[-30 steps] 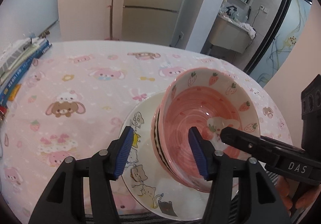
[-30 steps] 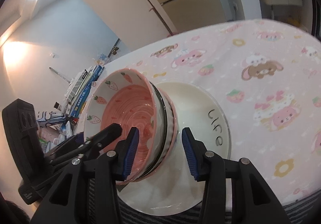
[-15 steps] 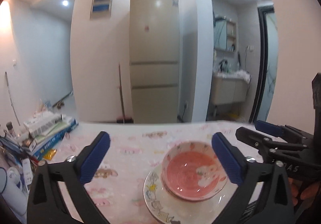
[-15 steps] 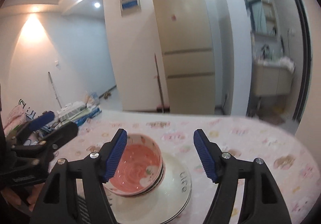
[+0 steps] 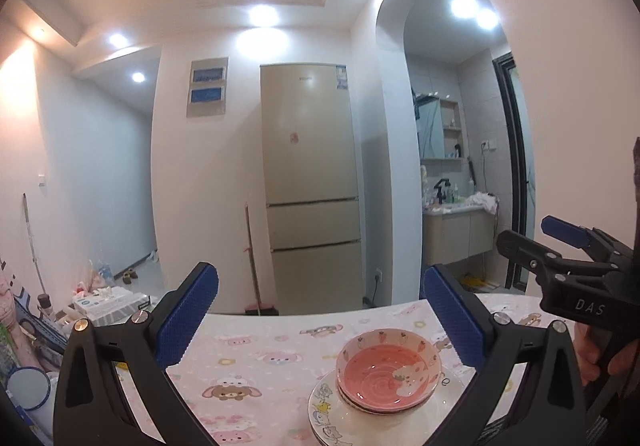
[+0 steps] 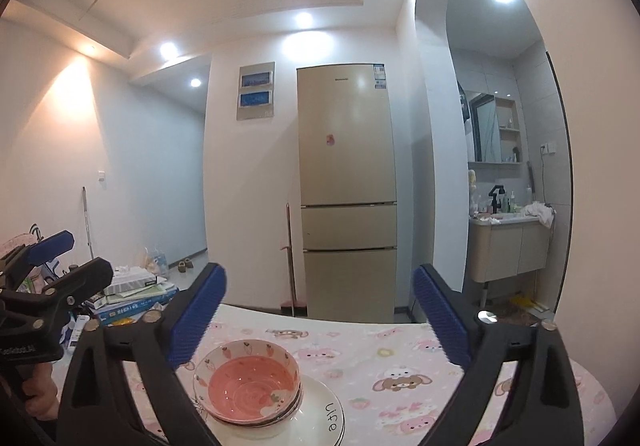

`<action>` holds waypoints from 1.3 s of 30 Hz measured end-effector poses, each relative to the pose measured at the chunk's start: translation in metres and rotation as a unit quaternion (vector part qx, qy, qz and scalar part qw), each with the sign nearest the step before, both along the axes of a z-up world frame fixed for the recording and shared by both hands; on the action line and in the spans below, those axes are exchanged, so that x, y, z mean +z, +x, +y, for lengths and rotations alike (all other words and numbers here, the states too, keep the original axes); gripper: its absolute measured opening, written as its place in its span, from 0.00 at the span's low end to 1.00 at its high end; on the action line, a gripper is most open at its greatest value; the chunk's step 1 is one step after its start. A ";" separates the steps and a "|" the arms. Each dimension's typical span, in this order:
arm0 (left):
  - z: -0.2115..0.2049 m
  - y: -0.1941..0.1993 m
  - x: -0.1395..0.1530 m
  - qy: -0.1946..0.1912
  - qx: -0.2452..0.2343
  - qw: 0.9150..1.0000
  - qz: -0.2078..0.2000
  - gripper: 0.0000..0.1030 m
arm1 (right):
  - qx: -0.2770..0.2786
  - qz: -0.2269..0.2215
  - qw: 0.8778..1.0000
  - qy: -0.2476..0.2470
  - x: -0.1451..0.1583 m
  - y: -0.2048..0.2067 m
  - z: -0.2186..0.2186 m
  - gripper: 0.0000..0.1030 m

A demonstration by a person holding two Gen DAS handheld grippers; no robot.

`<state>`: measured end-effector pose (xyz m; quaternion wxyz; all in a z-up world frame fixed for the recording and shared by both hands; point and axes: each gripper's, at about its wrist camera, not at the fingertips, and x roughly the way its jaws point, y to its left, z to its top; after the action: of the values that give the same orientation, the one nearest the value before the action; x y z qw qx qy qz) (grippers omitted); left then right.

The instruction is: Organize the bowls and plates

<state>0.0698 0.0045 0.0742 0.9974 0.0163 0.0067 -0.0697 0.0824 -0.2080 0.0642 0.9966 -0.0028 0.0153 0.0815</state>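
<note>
Left wrist view: the left gripper (image 5: 320, 320) fills the lower frame, fingers (image 5: 188, 320) spread to full width with nothing between the pads. The pink bowl (image 5: 388, 372) sits at lower right of centre, nested on at least one more bowl, and the stack rests on a plate (image 5: 340, 422) with cartoon cats on its rim. The plate lies on the table (image 5: 248, 358), which has a pink cartoon cloth. The right gripper (image 5: 568, 258) enters at the right edge, held by a hand (image 5: 600, 358); its jaws have just been opening and stand spread, empty. A fridge (image 5: 312, 182) stands at centre — beyond the table's far edge.

Right wrist view: the right gripper (image 6: 320, 316) spans the lower frame, fingers (image 6: 440, 320) wide apart, gripping nothing. The bowl (image 6: 248, 382) sits at lower left of centre on the plate (image 6: 324, 422), marked "Life" — both clear of the pads. The left gripper (image 6: 60, 258) shows at the left edge, jaws apart. Books (image 6: 132, 300) are piled at mid left, beyond the table (image 6: 400, 374).
</note>
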 end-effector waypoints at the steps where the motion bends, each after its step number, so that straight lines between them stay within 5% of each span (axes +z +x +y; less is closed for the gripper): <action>1: 0.001 -0.003 -0.001 -0.002 0.000 1.000 -0.008 1.00 | 0.003 -0.006 1.000 0.001 0.000 -0.005 -0.002 1.00; 11: 0.001 -0.021 -0.028 -0.002 0.008 0.999 -0.034 1.00 | 0.002 -0.027 1.000 -0.004 -0.013 -0.022 -0.005 1.00; 14: 0.003 -0.025 -0.041 -0.003 0.054 0.997 -0.049 1.00 | 0.006 -0.027 0.999 -0.021 -0.025 -0.024 0.000 1.00; 28: 0.006 -0.020 -0.083 -0.012 0.059 0.998 -0.031 1.00 | -0.013 -0.003 1.000 -0.026 -0.078 -0.009 0.000 1.00; 39: 0.011 -0.012 -0.084 -0.028 0.067 0.997 -0.011 1.00 | -0.030 0.005 0.999 -0.015 -0.088 -0.008 -0.007 1.00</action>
<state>0.0577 0.0157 -0.0097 0.9999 -0.0113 -0.0047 -0.0031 0.0746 -0.2145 -0.0242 0.9983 -0.0171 0.0219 0.0510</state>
